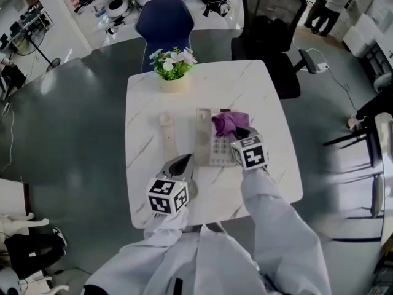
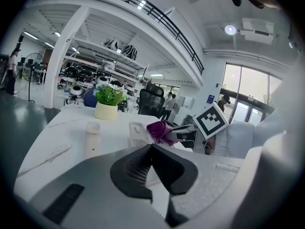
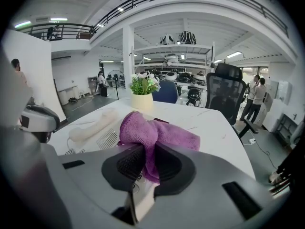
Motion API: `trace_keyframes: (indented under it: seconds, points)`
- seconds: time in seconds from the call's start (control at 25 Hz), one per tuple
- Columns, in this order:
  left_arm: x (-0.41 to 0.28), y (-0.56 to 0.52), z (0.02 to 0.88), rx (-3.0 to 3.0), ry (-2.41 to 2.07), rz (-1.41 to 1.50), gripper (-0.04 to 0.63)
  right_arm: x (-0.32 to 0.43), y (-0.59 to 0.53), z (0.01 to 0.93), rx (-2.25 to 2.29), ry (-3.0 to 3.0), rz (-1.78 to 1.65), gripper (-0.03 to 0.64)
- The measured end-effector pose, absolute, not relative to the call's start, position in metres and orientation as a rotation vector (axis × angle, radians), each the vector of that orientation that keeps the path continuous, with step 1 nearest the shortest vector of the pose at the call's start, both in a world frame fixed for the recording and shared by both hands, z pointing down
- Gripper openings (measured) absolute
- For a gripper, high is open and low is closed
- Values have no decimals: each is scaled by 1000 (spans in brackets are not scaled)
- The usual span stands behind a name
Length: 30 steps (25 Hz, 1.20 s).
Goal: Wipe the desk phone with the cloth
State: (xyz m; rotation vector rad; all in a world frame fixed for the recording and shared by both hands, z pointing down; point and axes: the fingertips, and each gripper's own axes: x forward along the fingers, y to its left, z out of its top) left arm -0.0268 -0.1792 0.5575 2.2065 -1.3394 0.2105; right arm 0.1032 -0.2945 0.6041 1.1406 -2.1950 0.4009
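Purple cloth pinched by a fold in the right gripper, bunched out ahead of the jaws and pressed on the far right corner of the phone — probably held that way to leave a fat pad for rubbing. Looks like mid-wipe, with most of the keypad yet to cover.

Over on the other side, left gripper closed up on nothing, parked low by the phone's near left corner. Guessing kept there to steady things if needed; contact with the phone hard to call.

Flat on the table, just left of the phone: handset, so nothing on top to block the wipe.

Around: plant pot near the far edge, well apart from the phone; blue chair and black chair beyond. Only possible snag — a handset cord, not made out here.
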Motion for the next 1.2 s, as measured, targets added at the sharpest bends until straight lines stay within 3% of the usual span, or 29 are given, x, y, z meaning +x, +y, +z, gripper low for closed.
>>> trace_keyframes:
  seconds: [1.2]
  points:
    - [-28, -164, 543, 2231, -1332, 186, -2, 106, -244, 614, 1085, -2178, 470, 37]
